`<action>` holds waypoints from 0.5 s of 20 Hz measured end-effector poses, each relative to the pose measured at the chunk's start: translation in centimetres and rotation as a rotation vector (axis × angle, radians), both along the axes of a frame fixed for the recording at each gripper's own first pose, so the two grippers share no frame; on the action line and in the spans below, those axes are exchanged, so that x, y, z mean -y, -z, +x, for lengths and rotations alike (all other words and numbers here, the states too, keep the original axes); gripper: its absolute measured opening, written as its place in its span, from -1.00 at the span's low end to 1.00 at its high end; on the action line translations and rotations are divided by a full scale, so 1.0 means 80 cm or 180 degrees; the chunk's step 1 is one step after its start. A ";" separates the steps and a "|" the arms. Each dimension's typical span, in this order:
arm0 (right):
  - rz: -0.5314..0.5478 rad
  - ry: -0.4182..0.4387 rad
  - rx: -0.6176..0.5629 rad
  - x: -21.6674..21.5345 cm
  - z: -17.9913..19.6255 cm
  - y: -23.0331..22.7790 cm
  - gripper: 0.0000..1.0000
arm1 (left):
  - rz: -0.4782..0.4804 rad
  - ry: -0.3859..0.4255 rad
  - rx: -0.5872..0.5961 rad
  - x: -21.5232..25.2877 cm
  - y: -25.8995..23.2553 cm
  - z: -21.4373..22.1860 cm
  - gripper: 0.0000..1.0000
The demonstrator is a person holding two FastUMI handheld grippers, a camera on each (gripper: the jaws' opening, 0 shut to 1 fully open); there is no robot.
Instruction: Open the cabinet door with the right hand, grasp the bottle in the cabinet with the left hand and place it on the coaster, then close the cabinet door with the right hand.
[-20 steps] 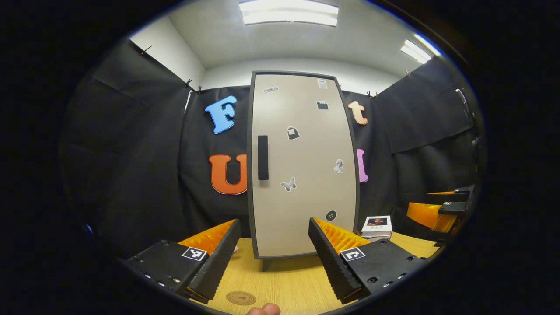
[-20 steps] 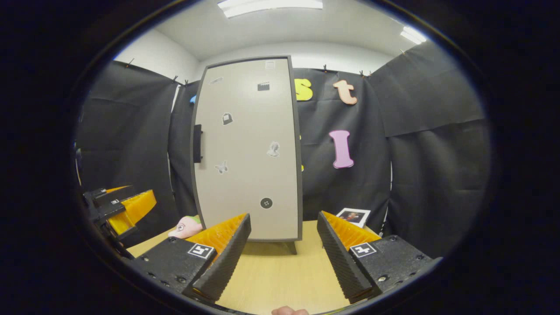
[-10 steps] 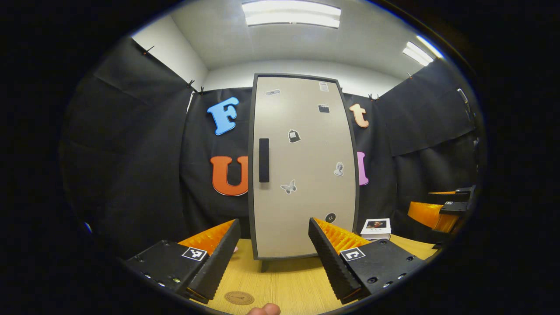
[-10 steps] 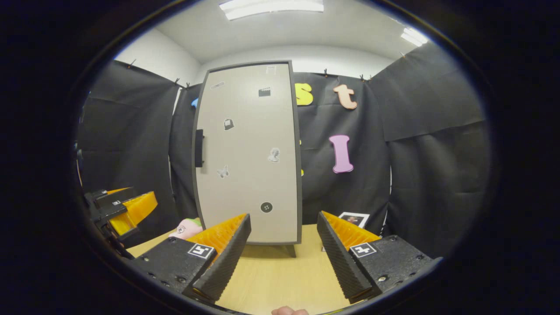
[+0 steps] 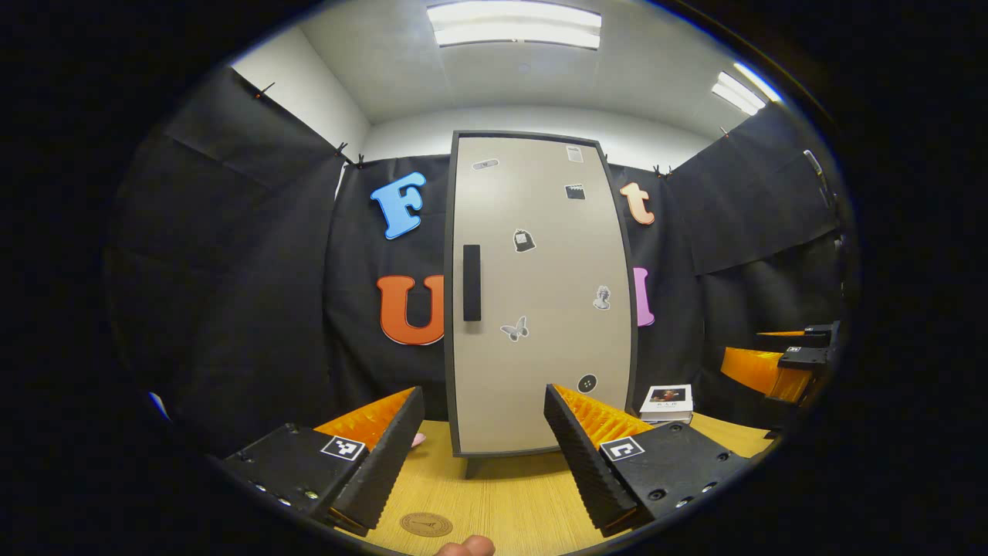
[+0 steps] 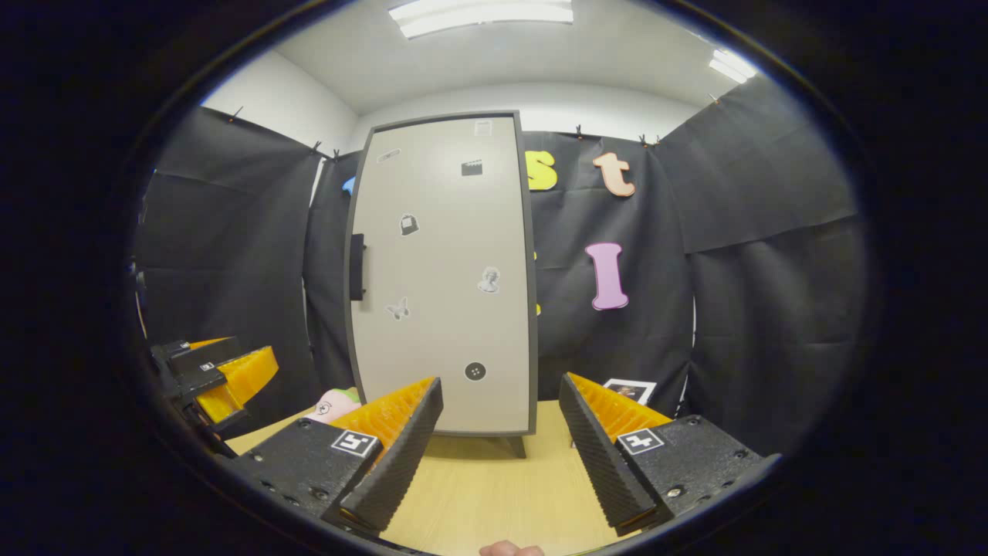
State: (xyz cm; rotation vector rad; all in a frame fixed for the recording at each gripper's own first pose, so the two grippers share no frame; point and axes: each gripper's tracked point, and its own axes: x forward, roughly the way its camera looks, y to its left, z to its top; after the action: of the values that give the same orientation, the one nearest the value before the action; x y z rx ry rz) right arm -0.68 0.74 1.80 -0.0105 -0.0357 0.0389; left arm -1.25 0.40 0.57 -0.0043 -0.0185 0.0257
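A tall beige cabinet [image 5: 540,301] [image 6: 448,278] with a dark frame stands on the wooden table, its door closed. A black vertical handle [image 5: 472,283] [image 6: 356,266] sits near the door's left edge. The bottle is hidden behind the door. A round brown coaster [image 5: 426,524] lies on the table in front of the cabinet, between my left gripper's fingers. My left gripper [image 5: 482,455] is open and empty, short of the cabinet. My right gripper [image 6: 500,452] is open and empty too, facing the door's right half. Each gripper appears at the edge of the other's view: the right one [image 5: 779,363], the left one [image 6: 216,374].
A small white book [image 5: 665,403] [image 6: 629,390] lies on the table [image 5: 517,502] right of the cabinet. A pink soft toy [image 6: 333,403] sits left of the cabinet's base. Black cloth walls close in the booth on three sides.
Both views have tilted up slightly, so the cabinet sits a little lower in each. Both grippers stay open and empty.
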 end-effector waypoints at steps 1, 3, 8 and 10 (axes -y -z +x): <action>-0.0002 -0.0026 -0.0002 -0.002 0.003 -0.003 0.90 | 0.0006 -0.0005 -0.0002 -0.001 0.000 -0.002 0.89; -0.0003 -0.0120 -0.0025 -0.011 0.010 -0.012 0.92 | 0.0009 -0.0008 -0.0004 -0.001 0.001 -0.004 0.89; -0.0091 -0.0387 -0.0010 -0.044 0.039 -0.042 0.95 | -0.0008 -0.0077 -0.0066 -0.004 0.011 -0.012 0.89; -0.0125 -0.0603 -0.0008 -0.068 0.057 -0.056 0.92 | -0.0013 -0.0083 -0.0078 -0.004 0.013 -0.016 0.89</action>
State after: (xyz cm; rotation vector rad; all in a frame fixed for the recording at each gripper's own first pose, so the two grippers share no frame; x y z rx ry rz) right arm 3.91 6.18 6.30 -0.0463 -0.0332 0.2289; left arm -2.52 0.72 -0.50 -0.0079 0.0061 0.0520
